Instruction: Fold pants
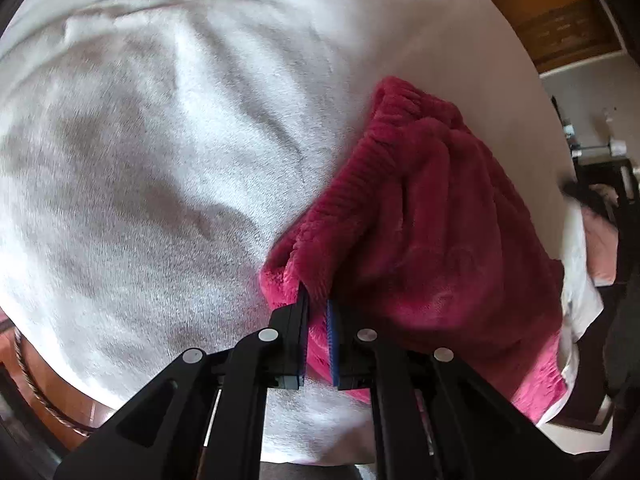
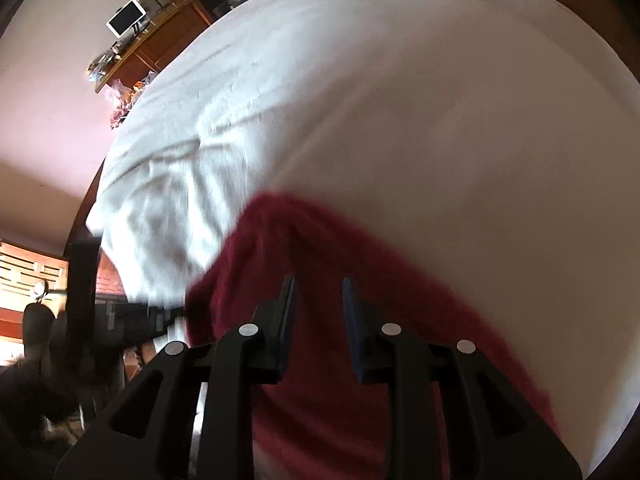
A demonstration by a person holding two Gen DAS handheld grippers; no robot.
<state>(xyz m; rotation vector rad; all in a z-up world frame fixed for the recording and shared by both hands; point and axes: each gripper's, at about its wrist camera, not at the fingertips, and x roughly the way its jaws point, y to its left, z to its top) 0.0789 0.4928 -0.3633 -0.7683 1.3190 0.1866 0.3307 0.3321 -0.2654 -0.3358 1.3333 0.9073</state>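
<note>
Left gripper [image 1: 318, 304] jaws clamped on pants [image 1: 432, 240] edge, bulk lying right of them on bed [image 1: 140, 160]. Right gripper [image 2: 319, 288] jaws parted, gripping nothing, directly above pants [image 2: 320, 420], so nearer for next pinch.

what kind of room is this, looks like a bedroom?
Probably a bedroom: the red fleece pants lie on a wide bed with a white cover, and a wooden desk with a small screen stands along the wall behind it.
</note>
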